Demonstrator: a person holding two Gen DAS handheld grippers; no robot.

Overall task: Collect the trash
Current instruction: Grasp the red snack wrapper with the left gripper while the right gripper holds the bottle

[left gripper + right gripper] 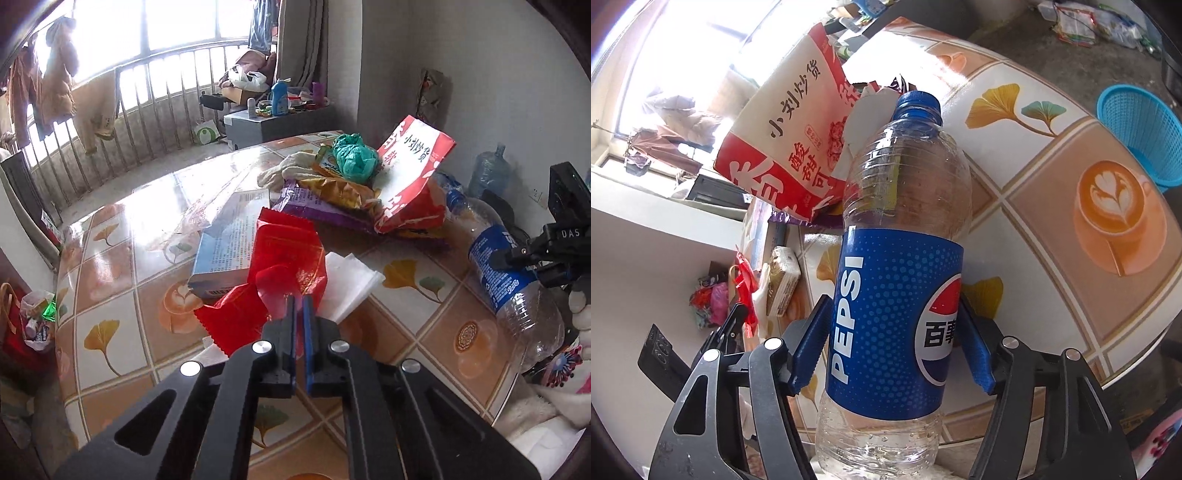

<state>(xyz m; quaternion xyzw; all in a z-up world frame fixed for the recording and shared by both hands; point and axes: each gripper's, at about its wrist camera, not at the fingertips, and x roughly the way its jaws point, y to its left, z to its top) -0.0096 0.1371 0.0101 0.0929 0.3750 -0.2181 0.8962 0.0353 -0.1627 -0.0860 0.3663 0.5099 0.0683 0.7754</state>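
Left wrist view: the left gripper (299, 301) pinches the red wrapper (284, 258).
The right gripper (892, 343) hugs the Pepsi bottle (897, 295) near the table (1071, 229) edge.

Blown-out window (147, 33) glare, fisheye-warped edges

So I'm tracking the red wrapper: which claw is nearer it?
Left. The left claw is shut at the red wrapper; the right claw straddles the Pepsi bottle.

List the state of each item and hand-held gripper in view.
Left hand-held gripper: shut on red wrapper.
Red wrapper: crumpled, pinched at its edge.
Right hand-held gripper: closed on Pepsi bottle.
Pepsi bottle: capped, nearly empty.
Red-and-white snack bag: torn open.
Tissue: flat on table.
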